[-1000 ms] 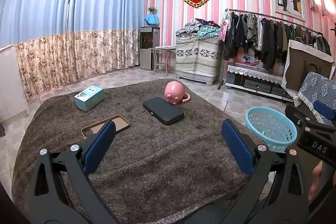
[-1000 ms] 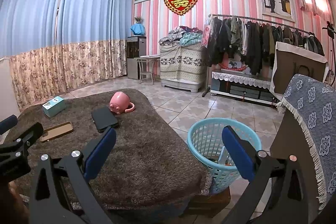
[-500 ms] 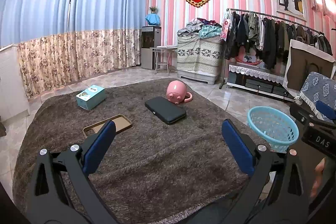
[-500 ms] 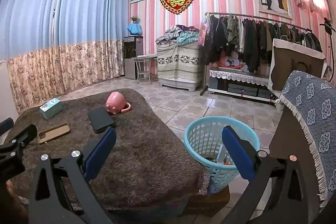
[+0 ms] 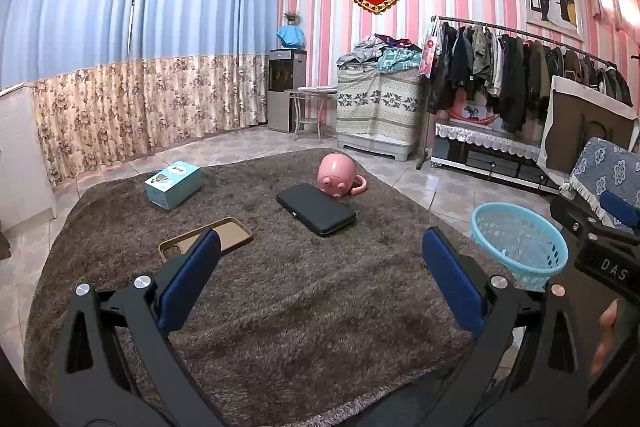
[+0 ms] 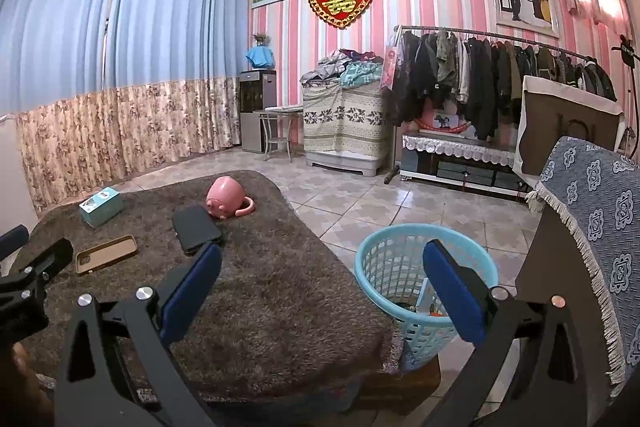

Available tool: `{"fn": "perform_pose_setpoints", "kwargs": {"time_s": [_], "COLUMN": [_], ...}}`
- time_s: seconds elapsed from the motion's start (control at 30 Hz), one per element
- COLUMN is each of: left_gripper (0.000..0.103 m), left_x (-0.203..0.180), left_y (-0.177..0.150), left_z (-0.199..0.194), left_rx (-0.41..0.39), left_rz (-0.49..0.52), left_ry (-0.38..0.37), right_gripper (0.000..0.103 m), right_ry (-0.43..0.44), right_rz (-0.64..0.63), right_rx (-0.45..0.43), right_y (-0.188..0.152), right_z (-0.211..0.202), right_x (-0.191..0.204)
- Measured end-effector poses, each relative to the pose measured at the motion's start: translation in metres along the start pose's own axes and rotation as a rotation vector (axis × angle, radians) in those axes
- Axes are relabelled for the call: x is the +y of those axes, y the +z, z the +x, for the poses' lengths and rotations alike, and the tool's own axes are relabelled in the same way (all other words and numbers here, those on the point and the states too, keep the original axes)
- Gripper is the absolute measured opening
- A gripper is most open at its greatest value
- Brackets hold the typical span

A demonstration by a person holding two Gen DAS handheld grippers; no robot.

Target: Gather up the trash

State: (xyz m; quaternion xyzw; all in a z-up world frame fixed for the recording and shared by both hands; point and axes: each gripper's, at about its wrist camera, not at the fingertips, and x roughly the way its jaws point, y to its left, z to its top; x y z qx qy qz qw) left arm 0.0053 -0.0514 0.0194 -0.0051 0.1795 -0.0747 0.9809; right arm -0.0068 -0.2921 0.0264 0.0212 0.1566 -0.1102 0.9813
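A light blue plastic basket (image 6: 424, 267) stands on a low stool at the table's right edge; some items lie at its bottom. It also shows in the left wrist view (image 5: 520, 245). My left gripper (image 5: 320, 283) is open and empty, held above the near part of the brown shaggy table cover (image 5: 300, 307). My right gripper (image 6: 322, 287) is open and empty, held above the table's near right corner, beside the basket. On the cover lie a teal box (image 5: 173, 183), a brown phone case (image 5: 206, 238), a black case (image 5: 316, 209) and a pink pig mug (image 5: 338, 177).
A chair with a blue patterned cover (image 6: 592, 227) stands close on the right. A clothes rack (image 6: 500, 83), a covered cabinet (image 6: 344, 123) and a water dispenser (image 6: 256, 109) line the far wall. Tiled floor (image 6: 360, 203) lies beyond the table.
Both grippers have drifted slightly; the views shifted a little, with the table objects sitting slightly more to the right in the left view. Both stay open and empty.
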Motion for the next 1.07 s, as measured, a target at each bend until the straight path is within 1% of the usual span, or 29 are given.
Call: {"fn": "perform_pose_setpoints", "kwargs": {"time_s": [0.63,0.93,1.07], "left_gripper": [0.098,0.098,0.098], "left_x": [0.006,0.01,0.012], "left_y": [0.0,0.0,0.001], "left_z": [0.0,0.001,0.0], "left_rx": [-0.002,0.019,0.016], "left_rz": [0.002,0.005,0.008], "left_ry": [0.003,-0.023,-0.018], "right_gripper": [0.099,0.098,0.099], "right_ry": [-0.001,0.006,0.009], "right_rz": [-0.024,-0.023,-0.021], "right_rx": [-0.005,0.003,0.005], "right_y": [-0.005,-0.007,-0.007], "right_z": [0.002,0.003,0.004], "right_x": [0.007,0.01,0.009]}}
